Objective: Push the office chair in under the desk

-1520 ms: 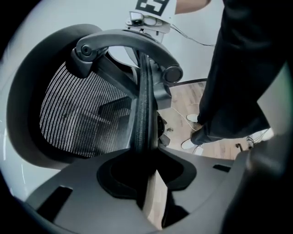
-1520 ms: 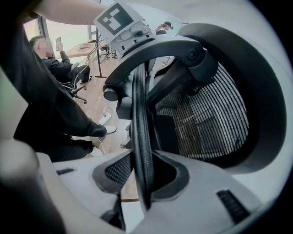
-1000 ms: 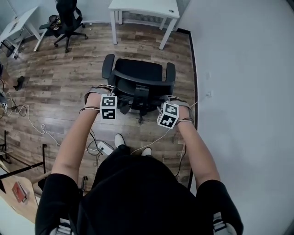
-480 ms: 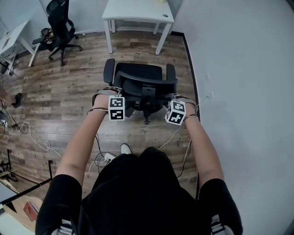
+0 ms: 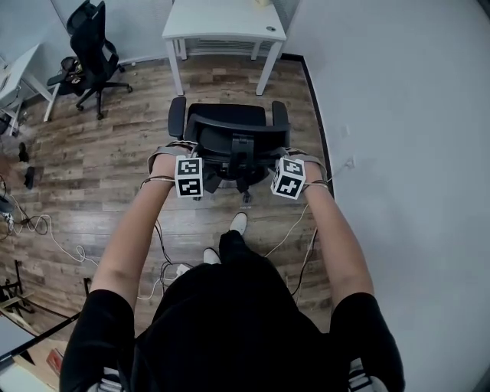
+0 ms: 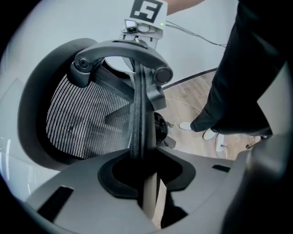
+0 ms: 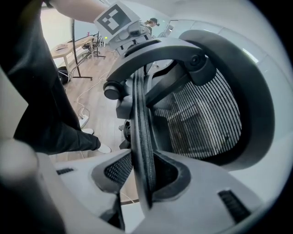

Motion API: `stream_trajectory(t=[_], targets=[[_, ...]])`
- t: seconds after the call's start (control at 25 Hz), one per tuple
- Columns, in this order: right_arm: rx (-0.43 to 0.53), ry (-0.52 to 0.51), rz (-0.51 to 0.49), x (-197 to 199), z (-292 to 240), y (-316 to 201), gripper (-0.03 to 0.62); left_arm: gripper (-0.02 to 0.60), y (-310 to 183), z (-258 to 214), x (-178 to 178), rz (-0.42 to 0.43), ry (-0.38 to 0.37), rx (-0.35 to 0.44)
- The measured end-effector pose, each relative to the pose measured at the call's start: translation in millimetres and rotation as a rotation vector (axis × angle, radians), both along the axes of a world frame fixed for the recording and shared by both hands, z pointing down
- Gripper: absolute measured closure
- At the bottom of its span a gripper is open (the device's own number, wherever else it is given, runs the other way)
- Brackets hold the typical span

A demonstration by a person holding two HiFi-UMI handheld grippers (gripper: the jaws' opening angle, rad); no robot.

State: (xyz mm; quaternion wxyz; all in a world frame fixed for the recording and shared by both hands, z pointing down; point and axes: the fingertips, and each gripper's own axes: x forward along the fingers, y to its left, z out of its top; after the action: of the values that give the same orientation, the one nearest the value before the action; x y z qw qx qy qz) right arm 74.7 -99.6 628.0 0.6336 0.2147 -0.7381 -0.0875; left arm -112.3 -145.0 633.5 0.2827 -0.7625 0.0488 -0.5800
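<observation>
The black mesh office chair (image 5: 228, 130) stands on the wood floor just in front of the white desk (image 5: 222, 19), its seat facing the desk. My left gripper (image 6: 145, 171) is shut on the left rim of the chair's backrest (image 6: 137, 114), which runs straight up between the jaws. On the right rim of the backrest (image 7: 142, 119), my right gripper (image 7: 145, 176) is shut in the same way. In the head view the marker cubes of the left gripper (image 5: 188, 177) and the right gripper (image 5: 289, 178) sit at either side of the backrest, arms stretched forward.
A white wall (image 5: 398, 153) runs close along the chair's right side. A second black office chair (image 5: 88, 46) and another white table (image 5: 15, 73) stand at the far left. Cables (image 5: 46, 230) trail over the floor behind and left of me.
The chair has rolled forward toward the desk with both grippers holding its backrest. The person has stepped forward behind it, and the desk now shows nearer the chair.
</observation>
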Motion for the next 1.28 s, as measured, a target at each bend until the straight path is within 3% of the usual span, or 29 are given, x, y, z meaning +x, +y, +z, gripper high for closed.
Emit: stream_trajectory(t=[0.12,0.36,0.76,1.28], targets=[[-0.026,0.003,0.006,1.8,-14.2,-51.8,0.468,0.480,-51.5,-13.6,1.8,-0.006,-0.001,-0.017],[-0.061,0.000,0.033,-1.4,-14.8,-85.9,0.467,0.477,-87.0,-11.4,0.6,-0.014,-0.001,-0.013],[-0.035,-0.012,0.002,7.1,-20.5,-156.7,0.467,0.476,-159.8,-15.7,9.7,-0.024,-0.007,-0.015],[-0.012,-0.015,-0.035,25.2,-16.0,-206.0,0.467,0.476,-206.3,-10.3,26.4,-0.062,-0.011,-0.010]])
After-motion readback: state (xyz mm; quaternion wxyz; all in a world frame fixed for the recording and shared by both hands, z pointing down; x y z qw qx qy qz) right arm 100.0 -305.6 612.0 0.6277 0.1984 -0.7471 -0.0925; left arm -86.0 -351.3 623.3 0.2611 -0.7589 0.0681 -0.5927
